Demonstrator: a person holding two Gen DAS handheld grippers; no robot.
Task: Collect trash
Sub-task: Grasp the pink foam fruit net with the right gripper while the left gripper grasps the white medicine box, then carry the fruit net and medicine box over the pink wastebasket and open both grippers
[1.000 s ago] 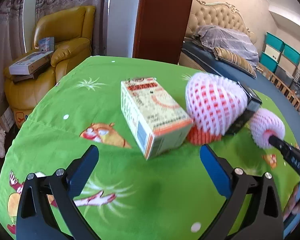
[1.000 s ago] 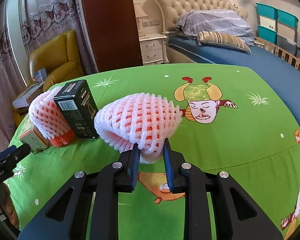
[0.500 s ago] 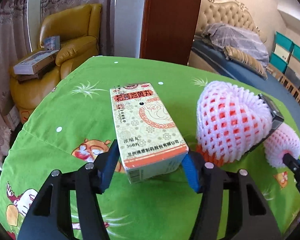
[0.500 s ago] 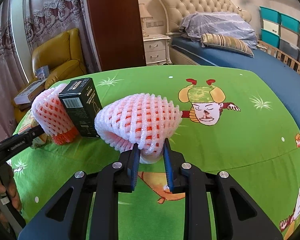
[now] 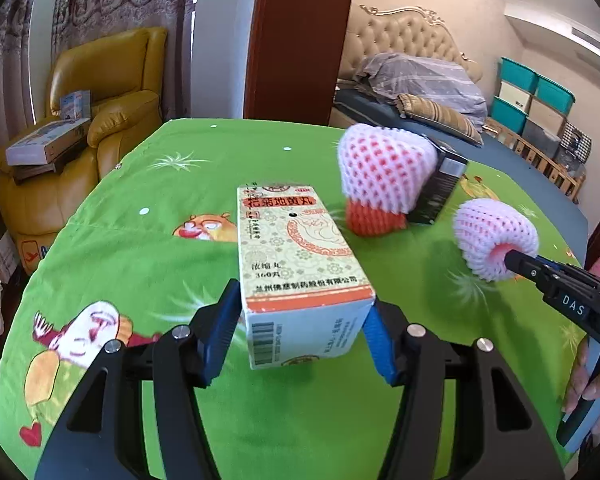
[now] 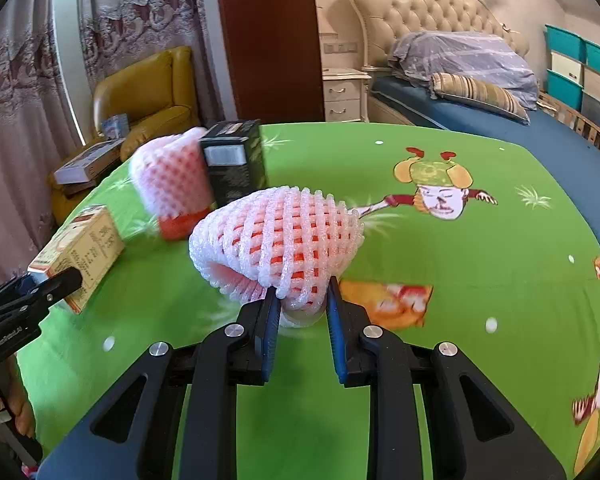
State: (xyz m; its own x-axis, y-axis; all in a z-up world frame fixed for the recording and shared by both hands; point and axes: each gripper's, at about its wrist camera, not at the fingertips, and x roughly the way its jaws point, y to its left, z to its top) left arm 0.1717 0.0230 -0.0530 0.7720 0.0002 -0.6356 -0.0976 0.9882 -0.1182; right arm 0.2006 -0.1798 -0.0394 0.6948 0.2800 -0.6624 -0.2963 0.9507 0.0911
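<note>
So far, a medicine box (image 5: 300, 276) is gripped in the left tongs (image 5: 300, 332), a foam fruit net (image 6: 280, 240) in the clenched right tongs (image 6: 300, 320); a second net (image 5: 384, 180) and black box (image 5: 436, 192) are left on the desk (image 5: 140, 264).

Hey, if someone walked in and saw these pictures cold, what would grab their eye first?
Probably the bright green cartoon tablecloth, which fills both views. Next, the cream and orange medicine box clamped in the left tool, and the pink foam fruit net pinched by the right tool. Farther back on the cloth, a second foam net leans against a black box.
</note>
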